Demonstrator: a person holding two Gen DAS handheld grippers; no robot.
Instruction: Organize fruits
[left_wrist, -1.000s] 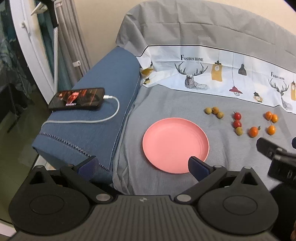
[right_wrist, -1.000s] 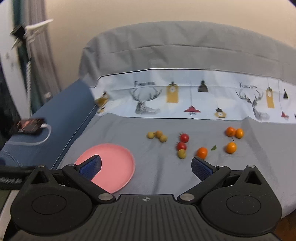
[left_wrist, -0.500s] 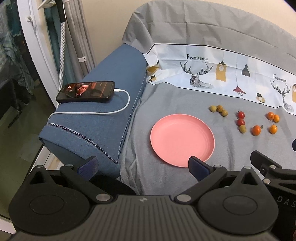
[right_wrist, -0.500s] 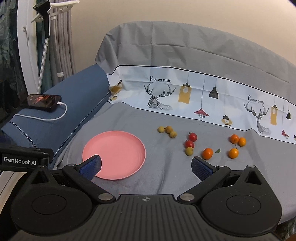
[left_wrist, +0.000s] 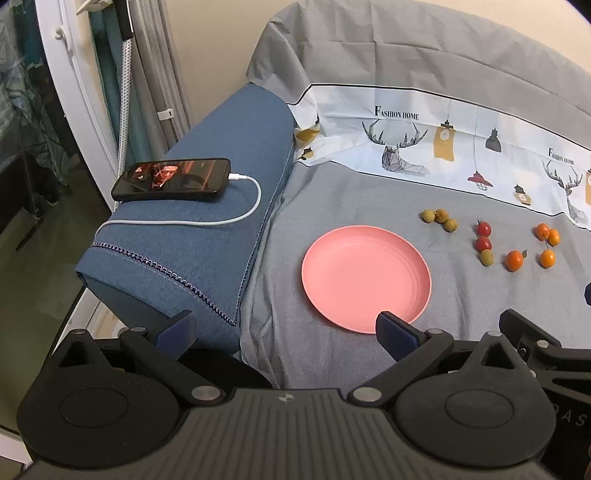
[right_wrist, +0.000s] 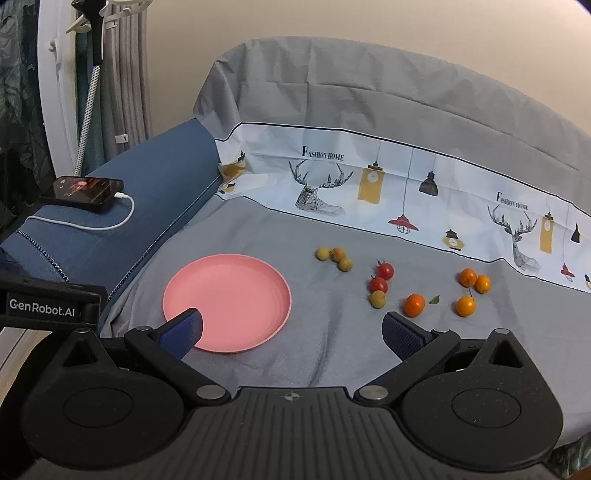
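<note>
An empty pink plate (left_wrist: 365, 273) (right_wrist: 227, 301) lies on the grey sofa cover. To its right lie three yellow-brown fruits (right_wrist: 334, 257) (left_wrist: 439, 219), two red cherry tomatoes (right_wrist: 381, 277) (left_wrist: 483, 236), one yellow-green fruit (right_wrist: 377, 298) and several small oranges (right_wrist: 467, 290) (left_wrist: 543, 245). My left gripper (left_wrist: 284, 330) is open and empty, at the sofa's front edge near the plate. My right gripper (right_wrist: 291, 332) is open and empty, short of the plate and the fruits.
A phone (left_wrist: 171, 180) (right_wrist: 83, 189) with a white cable (left_wrist: 221, 218) lies on the blue armrest (left_wrist: 192, 236) to the left. A printed backrest cover (right_wrist: 388, 195) rises behind. A white door frame and curtains (left_wrist: 110, 74) stand far left.
Both grippers have drawn back and shifted left, so the plate and fruits sit further off and more of the armrest shows. Jaws stay open. Nothing on the sofa has moved.
</note>
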